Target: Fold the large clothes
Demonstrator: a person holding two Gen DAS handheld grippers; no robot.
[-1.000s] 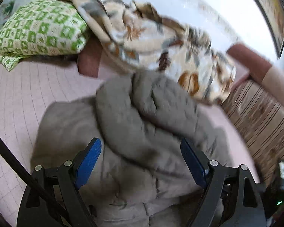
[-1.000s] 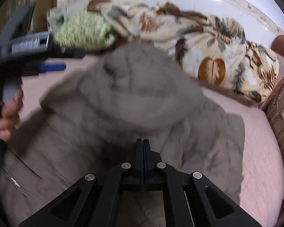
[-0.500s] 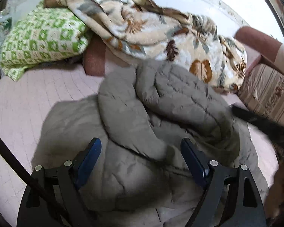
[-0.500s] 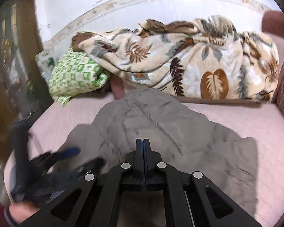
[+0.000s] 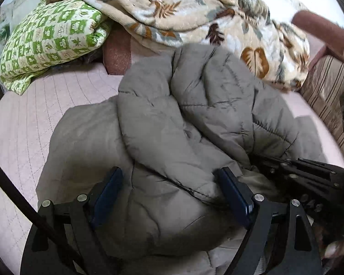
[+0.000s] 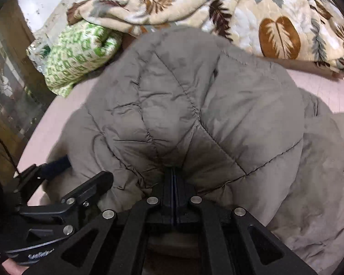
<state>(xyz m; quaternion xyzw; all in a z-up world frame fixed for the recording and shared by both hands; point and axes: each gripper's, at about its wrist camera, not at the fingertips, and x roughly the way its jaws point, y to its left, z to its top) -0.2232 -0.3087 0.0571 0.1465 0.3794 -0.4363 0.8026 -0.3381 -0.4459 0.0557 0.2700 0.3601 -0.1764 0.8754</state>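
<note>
A grey quilted jacket (image 5: 172,137) lies bunched on the pink bed (image 5: 29,123), near a leaf-print blanket (image 5: 195,18) and a green patterned pillow (image 5: 50,39). The left hand-held gripper (image 5: 172,194) stands wide apart, its 2 blue pads (image 5: 235,193) flanking a puffed fold. The right hand-held gripper (image 6: 173,174) is clamped tight, pinching the jacket's fabric.
</note>
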